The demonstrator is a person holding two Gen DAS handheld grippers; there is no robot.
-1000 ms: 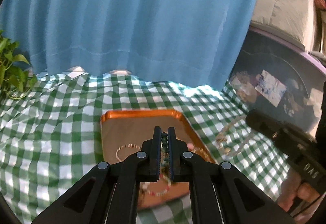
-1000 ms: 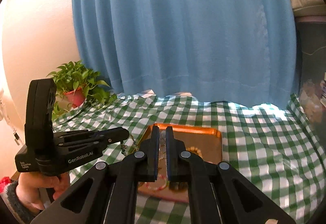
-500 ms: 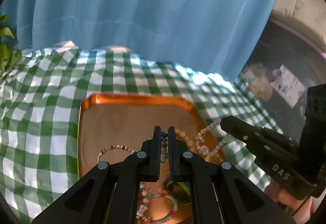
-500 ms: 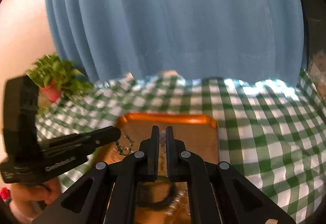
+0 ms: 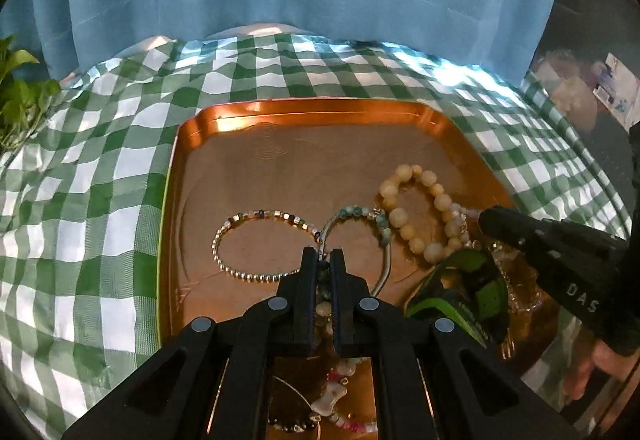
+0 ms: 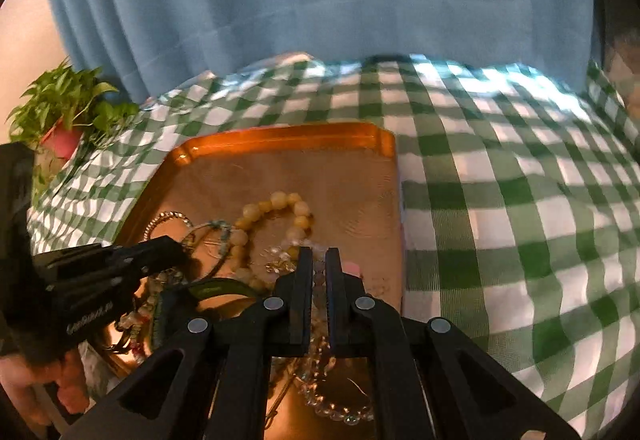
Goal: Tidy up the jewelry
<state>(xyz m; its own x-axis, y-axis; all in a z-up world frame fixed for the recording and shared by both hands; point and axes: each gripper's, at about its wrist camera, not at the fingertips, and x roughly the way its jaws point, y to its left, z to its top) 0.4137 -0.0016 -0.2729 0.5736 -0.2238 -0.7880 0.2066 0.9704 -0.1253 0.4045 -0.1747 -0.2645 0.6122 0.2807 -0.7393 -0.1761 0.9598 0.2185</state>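
Tangling is the risk: left gripper (image 5: pixel 325 260) pinches a bead strand, right gripper (image 6: pixel 319 260) a clear one, above crowded bracelets on the tray (image 5: pixel 312 107).

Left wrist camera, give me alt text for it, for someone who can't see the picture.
A closed black tool grips a beaded strand over a copper tray holding several bracelets, among them a cream bead bracelet and a thin silver bead bracelet. The tray sits on a green checked tablecloth; the other tool reaches in from the right.
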